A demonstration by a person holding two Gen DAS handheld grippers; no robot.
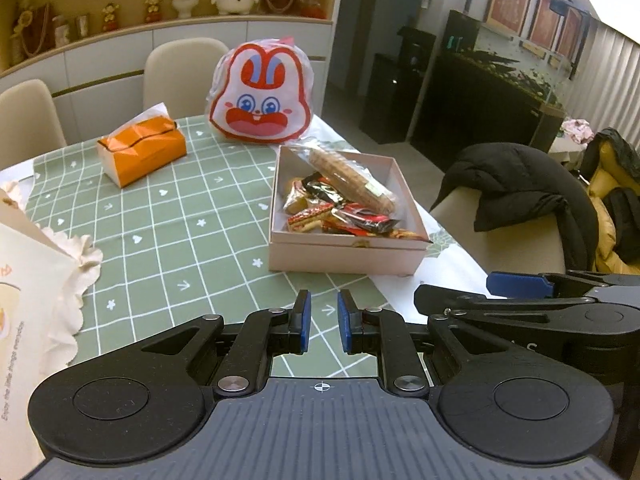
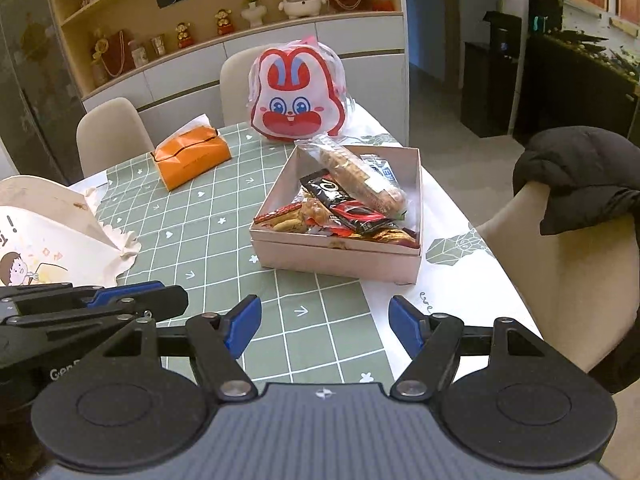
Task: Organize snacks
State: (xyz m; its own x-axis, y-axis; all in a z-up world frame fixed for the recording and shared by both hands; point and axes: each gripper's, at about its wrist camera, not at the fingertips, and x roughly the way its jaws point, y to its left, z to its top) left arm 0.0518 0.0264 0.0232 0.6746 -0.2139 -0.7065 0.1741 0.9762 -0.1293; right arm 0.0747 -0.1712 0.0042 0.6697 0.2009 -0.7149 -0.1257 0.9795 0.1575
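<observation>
A pale pink open box (image 1: 348,258) (image 2: 336,262) stands on the green checked tablecloth (image 1: 180,216) and holds several wrapped snacks. A long wafer-roll pack (image 1: 352,180) (image 2: 360,176) lies on top of them. My left gripper (image 1: 323,300) hovers over the cloth just in front of the box. Its blue pads are almost together, with nothing between them. My right gripper (image 2: 324,308) stands wide open and empty, near the table's front edge and in front of the box. Each gripper shows at the edge of the other's view.
A rabbit-faced bag (image 1: 260,96) (image 2: 296,96) stands behind the box, and an orange tissue box (image 1: 142,150) (image 2: 192,158) lies to its left. A white paper bag (image 1: 24,264) (image 2: 44,232) stands at the near left. A black jacket (image 1: 516,192) (image 2: 580,172) hangs over the chair on the right.
</observation>
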